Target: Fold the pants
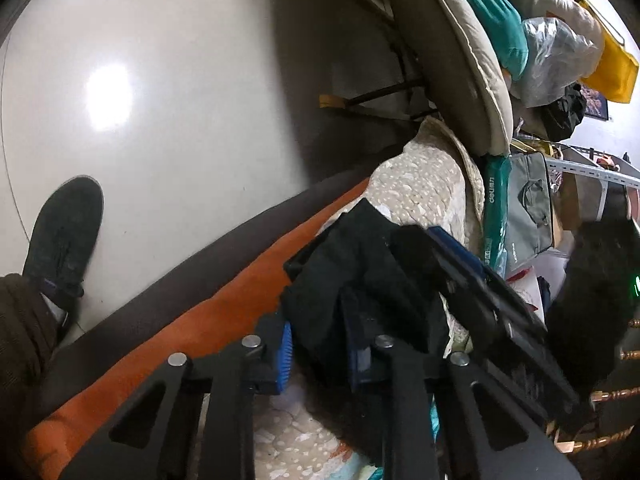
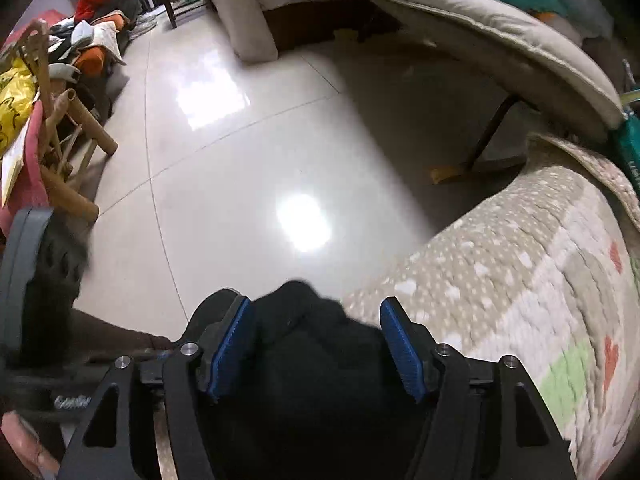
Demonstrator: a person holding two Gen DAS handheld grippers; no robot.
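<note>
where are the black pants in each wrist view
Left wrist: the pants bunch at lower centre, between the left gripper's blue pads, over the quilt.
Right wrist: the pants fill the bottom centre, between the right gripper's spread blue pads, with the quilt to their right.
Shared landmark: the dotted beige quilt, upper right of the pants in both.
</note>
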